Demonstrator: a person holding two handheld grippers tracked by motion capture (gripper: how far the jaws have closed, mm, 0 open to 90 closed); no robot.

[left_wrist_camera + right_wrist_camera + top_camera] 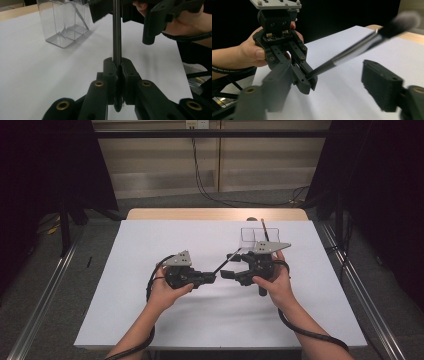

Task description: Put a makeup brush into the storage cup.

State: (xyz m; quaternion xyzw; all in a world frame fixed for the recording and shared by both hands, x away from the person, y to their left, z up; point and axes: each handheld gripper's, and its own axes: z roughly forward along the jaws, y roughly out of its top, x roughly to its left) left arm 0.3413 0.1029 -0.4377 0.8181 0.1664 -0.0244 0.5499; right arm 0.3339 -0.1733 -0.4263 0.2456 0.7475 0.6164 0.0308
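Observation:
A slim black make-up brush (227,261) hangs over the white table (150,320), sloping up to the right. My left gripper (212,278) is shut on the tip of its handle. In the left gripper view the jaws (119,65) pinch the handle (116,37), which runs straight away from them. My right gripper (227,272) faces the left one and is open. In the right gripper view its jaws (329,85) stand wide apart, and the brush (352,51) passes between and above them untouched, its bristle head (404,22) blurred at top right.
A clear plastic compartment holder (252,236) stands on the table behind the right hand, with another brush (263,227) upright in it. In the left gripper view the holder (63,22) sits at upper left. A wooden edge (215,214) borders the table's far side.

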